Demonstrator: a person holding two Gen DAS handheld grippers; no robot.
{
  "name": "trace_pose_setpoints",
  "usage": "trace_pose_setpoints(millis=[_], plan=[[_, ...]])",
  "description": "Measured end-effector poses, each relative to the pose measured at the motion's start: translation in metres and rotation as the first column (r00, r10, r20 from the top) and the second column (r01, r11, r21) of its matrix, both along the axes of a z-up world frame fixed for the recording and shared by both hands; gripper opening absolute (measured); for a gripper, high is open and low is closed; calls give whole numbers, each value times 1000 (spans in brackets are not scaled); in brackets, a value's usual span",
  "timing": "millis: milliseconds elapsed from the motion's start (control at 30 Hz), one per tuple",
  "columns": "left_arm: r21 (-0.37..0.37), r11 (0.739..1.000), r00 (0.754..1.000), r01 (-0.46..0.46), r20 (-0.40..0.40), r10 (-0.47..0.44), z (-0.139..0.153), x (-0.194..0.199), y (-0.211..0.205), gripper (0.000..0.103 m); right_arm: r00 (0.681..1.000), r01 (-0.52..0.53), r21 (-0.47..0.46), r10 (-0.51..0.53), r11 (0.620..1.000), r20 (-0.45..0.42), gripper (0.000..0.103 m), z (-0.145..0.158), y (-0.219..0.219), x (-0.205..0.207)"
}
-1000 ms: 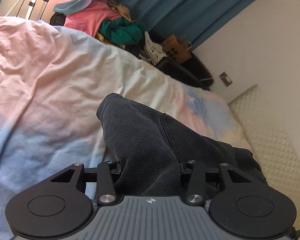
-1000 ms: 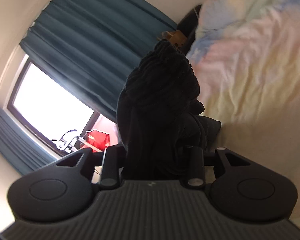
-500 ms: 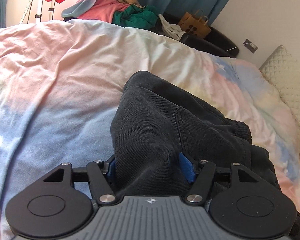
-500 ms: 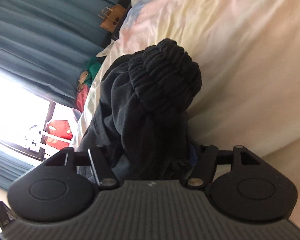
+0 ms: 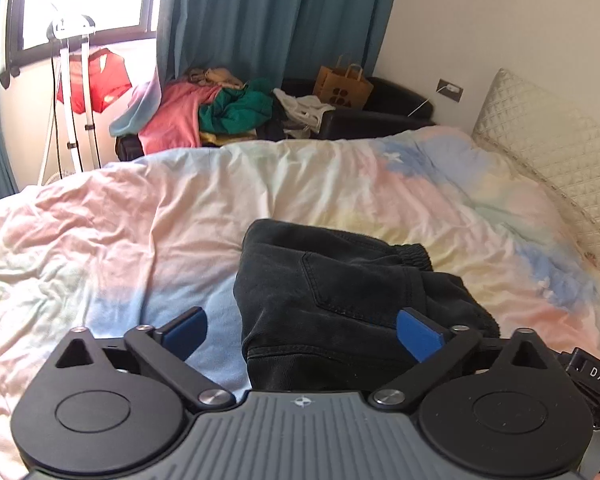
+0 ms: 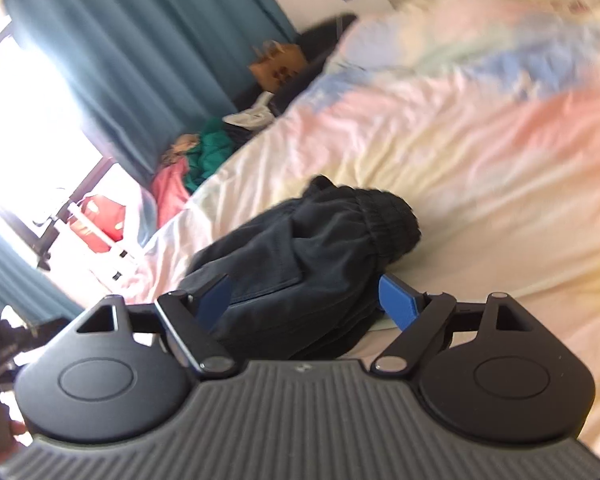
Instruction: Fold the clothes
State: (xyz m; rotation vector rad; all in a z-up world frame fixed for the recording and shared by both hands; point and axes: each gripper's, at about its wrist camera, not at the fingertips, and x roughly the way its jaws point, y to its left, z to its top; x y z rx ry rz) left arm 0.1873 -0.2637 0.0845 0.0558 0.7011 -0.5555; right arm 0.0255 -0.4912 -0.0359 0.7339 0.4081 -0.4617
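Now both grippers, left [image 5: 300, 330] & right [image 6: 306, 298], have jaws spread apart w/ nothing held, and the black pants [image 5: 340, 292] lie folded in a bundle on the pastel duvet [image 5: 140, 216], so this piece seems approx. done; the clothes pile [image 5: 204, 112] probably remains.

Pastel duvet [image 5: 340, 184] across the bed — quilted pillow [image 5: 548, 168] right, paper bag [image 5: 342, 88] (brown) behind.

Matt black cotton trousers [image 5: 340, 292], ribbed at the waistband, on a soft, crumpled pastel duvet [image 5: 140, 216]; a brown paper bag [image 5: 342, 87] at 12 o'clock.
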Motion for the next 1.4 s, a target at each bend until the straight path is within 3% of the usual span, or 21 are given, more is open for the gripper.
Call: trace_pose_setpoints(millis=[300, 467, 767, 933, 1067, 1400], plan=[[9, 999, 986, 40, 164, -41, 43, -96, 45, 103, 995, -65, -224, 81, 972, 61, 84, 61, 63, -66], [70, 997, 962, 32, 267, -50, 42, -150, 62, 103, 993, -85, -294, 104, 952, 52, 84, 68, 89, -92], [120, 993, 940, 21, 336, -61, 20, -206, 74, 103, 989, -133, -398, 148, 908, 8, 84, 58, 133, -106], [113, 994, 936, -8, 351, -33, 6, -223, 80, 103, 988, -138, -419, 156, 897, 9, 83, 47, 151, -109], [59, 996, 935, -72, 352, 47, -10, -231, 98, 103, 986, -139, -495, 167, 858, 12, 83, 32, 166, -114], [39, 987, 935, -153, 328, 132, -31, -223, 129, 103, 984, -163, -506, 177, 847, -20, 83, 15, 178, -112]])
